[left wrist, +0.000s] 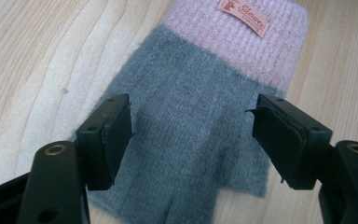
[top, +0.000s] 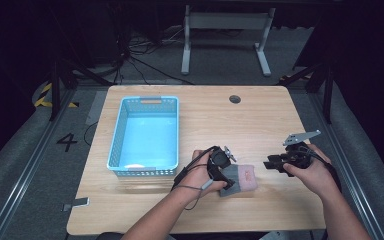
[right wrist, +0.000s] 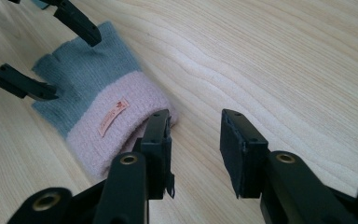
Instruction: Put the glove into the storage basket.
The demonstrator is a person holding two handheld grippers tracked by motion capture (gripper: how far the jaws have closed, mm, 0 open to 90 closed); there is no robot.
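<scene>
A knitted glove [top: 244, 179], grey with a pink cuff and a small orange label, lies flat on the wooden table near its front edge. My left gripper [top: 226, 179] points down over the glove's grey part [left wrist: 186, 126], jaws open and standing either side of it without pressing. The right gripper view shows those same jaws astride the grey end of the glove [right wrist: 88, 70]. My right gripper [top: 271, 164] is level just right of the cuff. It is open with bare wood between its jaws, and its left jaw sits beside the pink cuff [right wrist: 116, 126].
A blue plastic basket [top: 116, 135] stands at the table's left, with something pale low inside it. A round cable hole [top: 235, 99] is at the back of the table. A small grey tag [top: 77, 202] lies at the front left corner.
</scene>
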